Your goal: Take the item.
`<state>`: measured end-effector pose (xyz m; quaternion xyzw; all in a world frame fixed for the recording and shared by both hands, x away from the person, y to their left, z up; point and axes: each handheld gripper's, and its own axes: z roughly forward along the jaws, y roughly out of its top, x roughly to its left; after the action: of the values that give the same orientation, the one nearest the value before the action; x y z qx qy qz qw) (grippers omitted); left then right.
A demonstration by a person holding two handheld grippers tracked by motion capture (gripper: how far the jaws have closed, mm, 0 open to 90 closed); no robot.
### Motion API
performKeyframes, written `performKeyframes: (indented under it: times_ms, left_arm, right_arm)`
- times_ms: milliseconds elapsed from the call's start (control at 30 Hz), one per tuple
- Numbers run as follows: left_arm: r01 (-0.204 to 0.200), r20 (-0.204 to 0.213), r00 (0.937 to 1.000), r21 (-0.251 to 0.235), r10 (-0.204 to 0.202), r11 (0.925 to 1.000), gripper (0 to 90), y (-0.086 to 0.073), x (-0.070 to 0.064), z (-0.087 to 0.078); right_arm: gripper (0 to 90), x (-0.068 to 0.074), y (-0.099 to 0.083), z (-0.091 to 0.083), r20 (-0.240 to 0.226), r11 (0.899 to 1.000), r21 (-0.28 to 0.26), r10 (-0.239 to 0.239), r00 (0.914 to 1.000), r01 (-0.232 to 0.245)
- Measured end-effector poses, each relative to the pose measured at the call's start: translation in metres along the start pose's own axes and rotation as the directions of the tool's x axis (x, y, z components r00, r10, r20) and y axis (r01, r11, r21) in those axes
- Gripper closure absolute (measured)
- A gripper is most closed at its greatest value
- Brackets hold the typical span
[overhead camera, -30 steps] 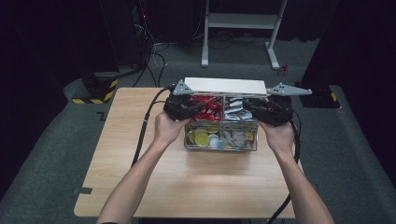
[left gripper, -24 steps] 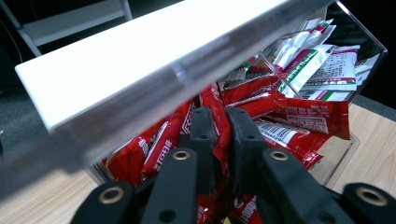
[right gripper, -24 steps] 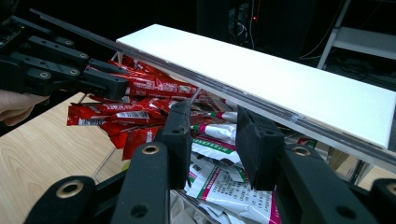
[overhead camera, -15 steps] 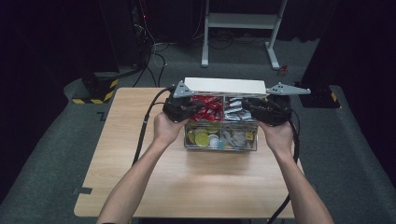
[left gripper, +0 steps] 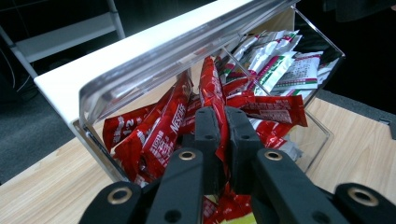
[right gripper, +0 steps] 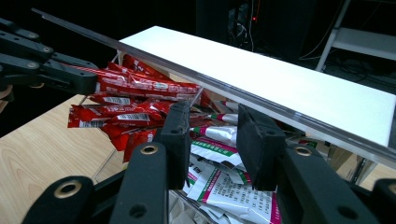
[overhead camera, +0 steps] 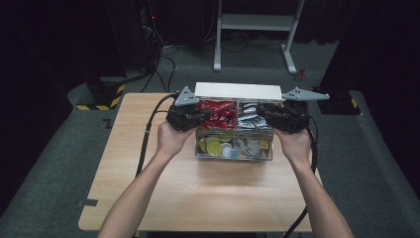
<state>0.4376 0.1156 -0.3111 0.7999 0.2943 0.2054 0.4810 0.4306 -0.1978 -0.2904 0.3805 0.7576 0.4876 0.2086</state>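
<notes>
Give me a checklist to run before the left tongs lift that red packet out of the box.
1. Left tongs shut on a red packet: ok.
2. Box lid open and standing behind the box: ok.
3. Right tongs open, holding nothing, above the white packets: ok.
4. Red packet free of its neighbours: cannot tell, they lie packed tight together.
5. Clear box flat on the table: ok.

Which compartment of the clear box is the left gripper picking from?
The rear left compartment, the one with red sachets. The left gripper is shut on one; the silver-and-green packets lie under the open right gripper.
</notes>
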Motion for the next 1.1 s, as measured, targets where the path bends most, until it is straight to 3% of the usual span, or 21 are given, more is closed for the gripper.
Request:
performKeyframes:
  times_ms: [267,667,1100]
  left_arm:
    - [0.016,0.019,0.9997,-0.031,-0.016,0.9994,85.0,-0.004,0.0,-0.014]
    - [0.007,0.043,0.9991,-0.05,-0.005,0.9987,85.2,-0.007,-0.001,-0.034]
    - [0.049,0.058,0.9973,-0.075,-0.045,0.996,85.3,-0.023,0.005,-0.059]
  right_arm:
    - [64.1,0.001,0.001,0.0,-0.002,1.0,-0.005,0.002,1.0,-0.002]
    - [62.7,0.001,0.003,0.0,-0.002,1.0,-0.007,0.001,1.0,-0.001]
    - [61.9,0.001,0.004,0.002,-0.004,1.0,-0.014,0.015,0.9999,-0.015]
